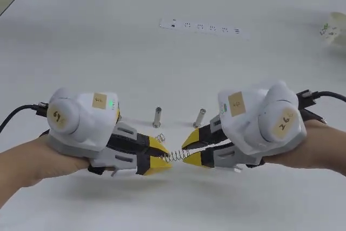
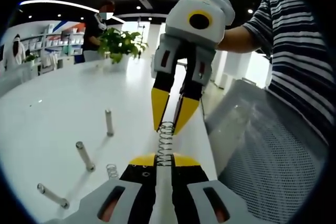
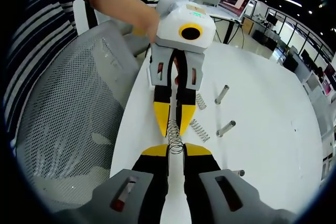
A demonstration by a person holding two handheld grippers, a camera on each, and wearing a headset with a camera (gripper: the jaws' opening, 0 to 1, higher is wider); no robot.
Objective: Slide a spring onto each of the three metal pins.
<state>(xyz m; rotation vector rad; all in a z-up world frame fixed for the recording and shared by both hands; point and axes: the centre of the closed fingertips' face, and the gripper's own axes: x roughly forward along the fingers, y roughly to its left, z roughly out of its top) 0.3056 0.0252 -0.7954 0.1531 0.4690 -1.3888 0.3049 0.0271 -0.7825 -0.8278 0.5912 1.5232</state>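
Note:
A thin spring (image 1: 177, 156) lies level between the two grippers, just above the table. My left gripper (image 1: 166, 158) is shut on its left end, and its own view has the spring (image 2: 165, 141) running out from the yellow tips (image 2: 164, 160). My right gripper (image 1: 185, 152) faces it tip to tip, open, with its jaws around the spring's other end (image 3: 175, 135). Two metal pins (image 1: 157, 117) (image 1: 199, 118) stand just behind the grippers. A third pin (image 2: 52, 196) lies on its side. Spare springs (image 3: 199, 129) (image 3: 200, 101) rest near the pins.
A white power strip (image 1: 204, 27) lies at the far middle of the white table (image 1: 108, 52). A grey mesh chair (image 2: 273, 150) stands close against the table's near edge. A person in a striped shirt (image 2: 294, 35) holds the grippers.

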